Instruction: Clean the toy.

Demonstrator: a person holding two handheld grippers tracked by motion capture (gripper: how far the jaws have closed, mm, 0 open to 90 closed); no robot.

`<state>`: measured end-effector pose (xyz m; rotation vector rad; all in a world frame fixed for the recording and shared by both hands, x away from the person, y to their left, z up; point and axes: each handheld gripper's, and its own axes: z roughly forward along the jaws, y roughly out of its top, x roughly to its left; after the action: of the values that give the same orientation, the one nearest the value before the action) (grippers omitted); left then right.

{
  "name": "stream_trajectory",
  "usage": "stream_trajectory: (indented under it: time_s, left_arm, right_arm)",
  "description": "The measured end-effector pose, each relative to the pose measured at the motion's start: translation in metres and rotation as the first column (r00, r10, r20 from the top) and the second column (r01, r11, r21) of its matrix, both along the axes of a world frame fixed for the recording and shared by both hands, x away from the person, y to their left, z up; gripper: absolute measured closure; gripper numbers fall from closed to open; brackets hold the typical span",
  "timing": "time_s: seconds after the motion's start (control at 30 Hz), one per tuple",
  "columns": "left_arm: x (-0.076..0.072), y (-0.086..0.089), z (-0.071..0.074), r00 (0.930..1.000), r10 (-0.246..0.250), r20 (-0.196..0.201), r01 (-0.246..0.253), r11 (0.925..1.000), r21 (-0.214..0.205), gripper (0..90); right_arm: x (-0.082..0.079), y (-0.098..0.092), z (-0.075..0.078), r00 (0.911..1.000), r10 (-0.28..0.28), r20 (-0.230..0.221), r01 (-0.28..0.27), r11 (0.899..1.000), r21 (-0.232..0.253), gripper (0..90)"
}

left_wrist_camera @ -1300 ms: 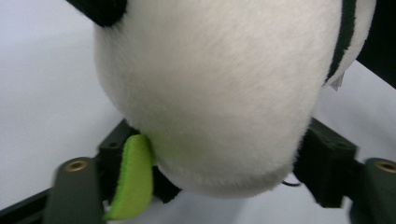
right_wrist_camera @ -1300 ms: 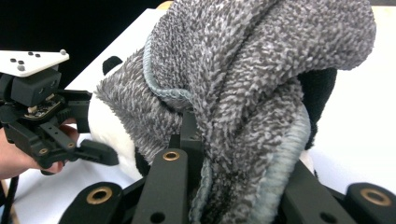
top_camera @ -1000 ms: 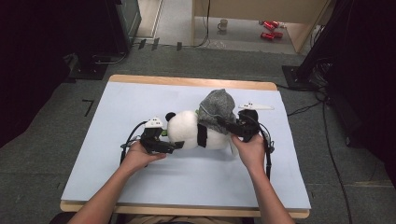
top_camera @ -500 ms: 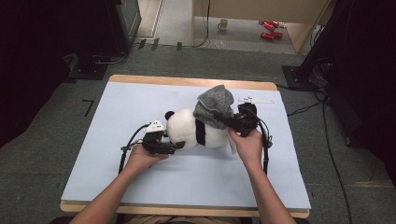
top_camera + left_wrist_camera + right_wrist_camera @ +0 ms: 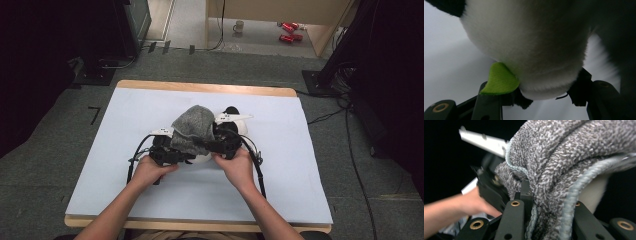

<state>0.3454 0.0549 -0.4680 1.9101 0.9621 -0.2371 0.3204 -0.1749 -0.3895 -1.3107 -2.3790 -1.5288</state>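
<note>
Pale blue worktop [image 5: 125,165] carries a plush panda [image 5: 529,50] at its centre, a grey sock [image 5: 192,129] draped over it. At 9 o'clock, the left hand-held gripper [image 5: 175,155] has just been closing, jaws pressing the panda; at 3 o'clock, the right hand-held gripper [image 5: 212,145] clamps the sock.

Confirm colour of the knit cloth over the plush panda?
Mottled grey knit cloth with pale blue edging; right gripper view shows it best.

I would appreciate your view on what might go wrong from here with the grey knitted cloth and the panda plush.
1. The left tongs, jaws just closing, hold only a low bulge of the panda plush; soft fur may slip free.
2. The right tongs pinch bunched folds of the grey knitted cloth; pulling could snag its edging.
3. The cloth covers the plush in the high view, hiding alignment.
</note>
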Motion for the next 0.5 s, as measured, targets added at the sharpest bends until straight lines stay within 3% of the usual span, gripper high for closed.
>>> stream_trajectory:
  time_s: [0.1, 0.2, 0.37, 0.5]
  left_arm:
    - [-0.002, -0.002, 0.0, 0.9999, 0.005, 0.013, -0.005, 0.9993, 0.037, 48.2]
    - [0.0, -0.003, -0.003, 0.9995, 0.016, 0.028, -0.017, 0.9989, 0.043, 46.8]
    - [0.004, 0.0, -0.004, 0.9989, 0.034, 0.032, -0.035, 0.9989, 0.029, 46.7]
    - [0.006, 0.002, -0.003, 0.9986, 0.048, 0.024, -0.048, 0.9988, 0.011, 47.0]
  right_arm:
    - [0.003, 0.005, -0.016, 0.9999, -0.006, -0.014, 0.004, 0.996, -0.085, 76.8]
    - [0.006, 0.001, -0.025, 1.0, -0.004, 0.001, 0.004, 0.995, -0.096, 77.1]
    - [0.01, -0.012, -0.022, 0.999, -0.029, 0.034, 0.034, 0.988, -0.148, 77.3]
    - [0.017, -0.031, -0.02, 0.9977, -0.065, 0.016, 0.067, 0.989, -0.134, 77.7]
